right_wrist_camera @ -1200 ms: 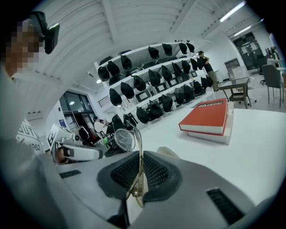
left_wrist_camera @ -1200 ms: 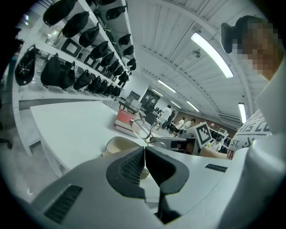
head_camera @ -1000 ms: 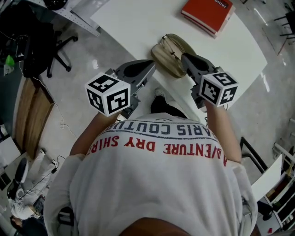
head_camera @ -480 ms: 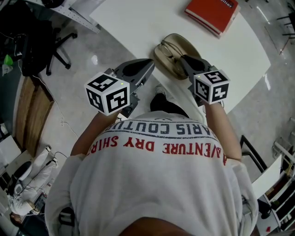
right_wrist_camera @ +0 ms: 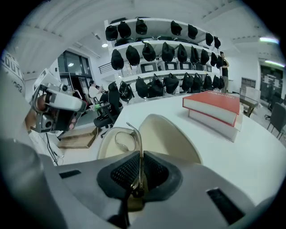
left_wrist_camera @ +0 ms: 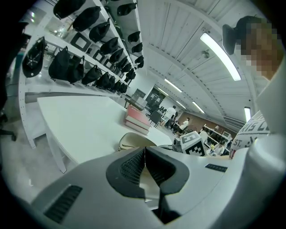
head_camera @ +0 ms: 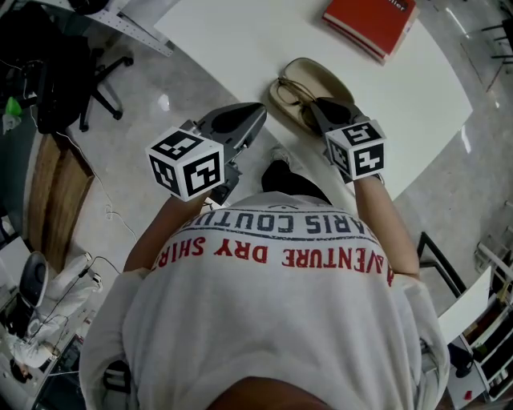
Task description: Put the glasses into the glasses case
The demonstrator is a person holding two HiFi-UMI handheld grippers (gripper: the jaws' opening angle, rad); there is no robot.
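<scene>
An open beige glasses case (head_camera: pixel 323 76) lies near the front edge of the white table (head_camera: pixel 240 40). My right gripper (head_camera: pixel 318 110) is shut on the thin frame of the glasses (head_camera: pixel 295 86), holding them edge-up. In the right gripper view one lens of the glasses (right_wrist_camera: pixel 122 140) hangs over the lower half of the case (right_wrist_camera: pixel 172 136), just past my right gripper (right_wrist_camera: pixel 140 164). My left gripper (head_camera: pixel 258 109) hovers off the table's edge, left of the case, shut with nothing in it. From the left gripper view the case (left_wrist_camera: pixel 133 141) shows beyond the left gripper (left_wrist_camera: pixel 145 150).
A red book (head_camera: pixel 370 20) lies on the table beyond the case, and the right gripper view shows this red book (right_wrist_camera: pixel 215 104) stacked on a white one. A black office chair (head_camera: pixel 84 84) stands on the floor to the left. Shelves of black caps (right_wrist_camera: pixel 161 53) line the far wall.
My right gripper has come down and rolled, bringing the glasses lower over the open case. The left gripper has hardly moved.
</scene>
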